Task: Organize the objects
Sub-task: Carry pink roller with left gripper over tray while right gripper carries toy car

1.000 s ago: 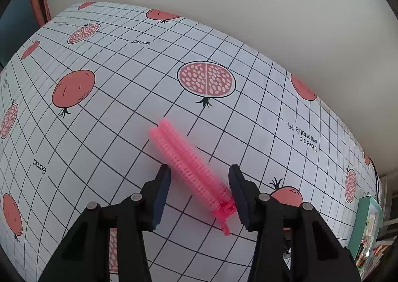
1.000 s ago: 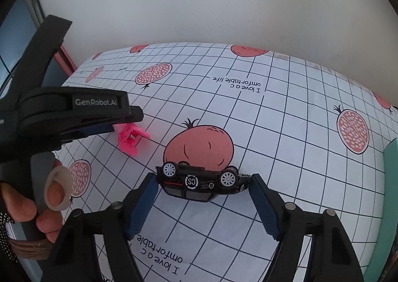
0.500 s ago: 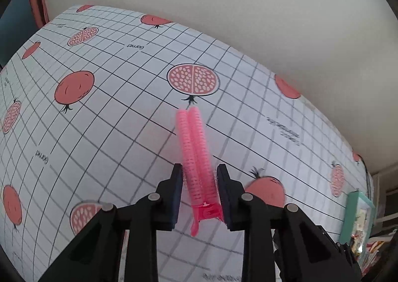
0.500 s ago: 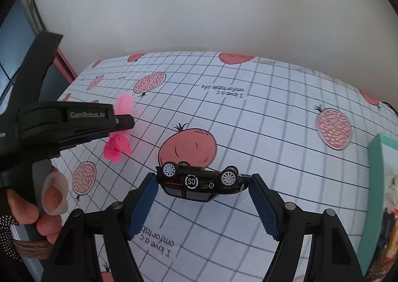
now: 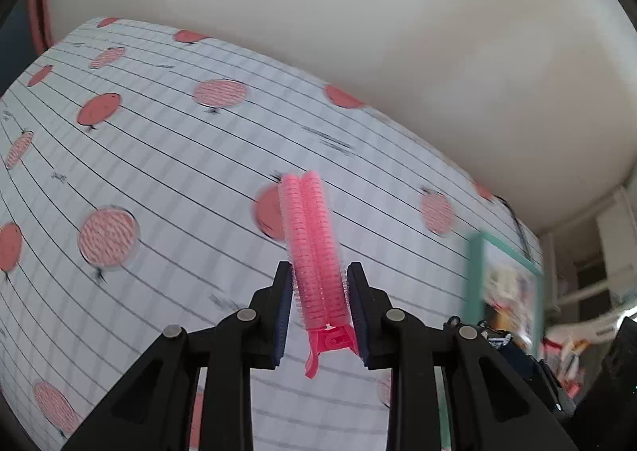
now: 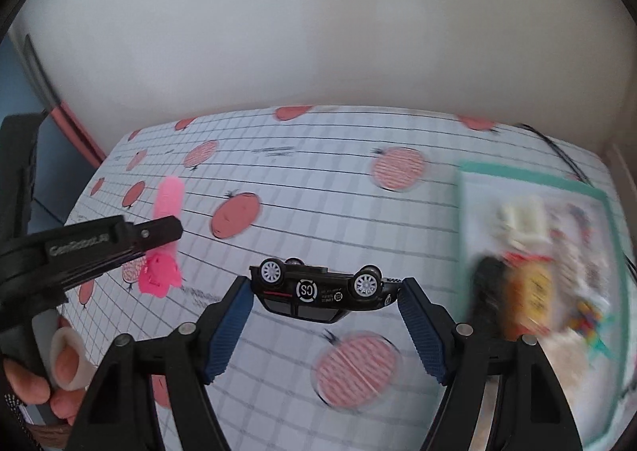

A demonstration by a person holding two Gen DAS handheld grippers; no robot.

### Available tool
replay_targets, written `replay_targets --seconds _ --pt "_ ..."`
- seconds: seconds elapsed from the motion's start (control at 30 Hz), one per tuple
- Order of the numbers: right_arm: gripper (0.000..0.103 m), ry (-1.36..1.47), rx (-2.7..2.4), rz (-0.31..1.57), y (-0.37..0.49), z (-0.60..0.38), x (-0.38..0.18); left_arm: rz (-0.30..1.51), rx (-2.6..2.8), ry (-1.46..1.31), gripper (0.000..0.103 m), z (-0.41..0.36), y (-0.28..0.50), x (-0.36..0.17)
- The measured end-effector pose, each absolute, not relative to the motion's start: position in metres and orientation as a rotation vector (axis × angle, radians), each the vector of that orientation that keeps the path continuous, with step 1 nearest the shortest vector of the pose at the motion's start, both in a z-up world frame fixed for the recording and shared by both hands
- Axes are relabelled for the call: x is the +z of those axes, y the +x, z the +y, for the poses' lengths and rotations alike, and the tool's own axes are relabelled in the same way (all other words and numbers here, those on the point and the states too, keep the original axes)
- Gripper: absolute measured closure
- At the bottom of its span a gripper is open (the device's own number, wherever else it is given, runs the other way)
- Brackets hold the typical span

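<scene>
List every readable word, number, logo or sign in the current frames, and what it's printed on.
"GenRobot.AI": on the side of the left claw, blurred but legible in the right wrist view.
"CS" in a circle, seen inverted: on the underside of the upside-down black toy car held in the right claw.
Small print beside that circle: too small to read.
Black lettering on the tablecloth: motion-blurred, unreadable.
Items in the teal box: blurred, unreadable.

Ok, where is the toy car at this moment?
The black toy car hangs upside down between the right gripper's fingers, above the pomegranate tablecloth, left of the teal-rimmed box.
</scene>
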State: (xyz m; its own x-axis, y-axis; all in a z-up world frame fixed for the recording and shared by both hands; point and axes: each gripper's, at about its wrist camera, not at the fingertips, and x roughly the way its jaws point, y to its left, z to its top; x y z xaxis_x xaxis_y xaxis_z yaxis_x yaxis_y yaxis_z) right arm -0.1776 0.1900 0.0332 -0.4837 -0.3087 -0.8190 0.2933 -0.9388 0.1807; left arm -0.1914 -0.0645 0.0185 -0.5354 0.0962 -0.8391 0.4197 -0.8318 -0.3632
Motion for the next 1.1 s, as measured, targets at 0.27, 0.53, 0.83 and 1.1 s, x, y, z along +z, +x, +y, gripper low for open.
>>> replay_targets --seconds 0.27,0.53,0.83,1.1 --pt "0.026 1.409 -2.56 -0.116 -0.143 0.272 0.048 0.783 -2.586 1.443 0.074 0.012 -0.171 0.041" --pt "0.026 1.484 -2.662 -0.179 -0.119 0.347 0.048 0.698 -2.695 1.54 0.074 0.083 -0.168 0.043" --pt "0.026 1.561 -2.734 -0.251 -0.113 0.402 0.035 0.643 -2.762 1.686 0.074 0.143 -0.169 0.017" --pt "0.026 1.623 -2.728 -0.287 -0.114 0.42 0.015 0.607 -2.722 1.813 0.074 0.17 -0.166 -0.014"
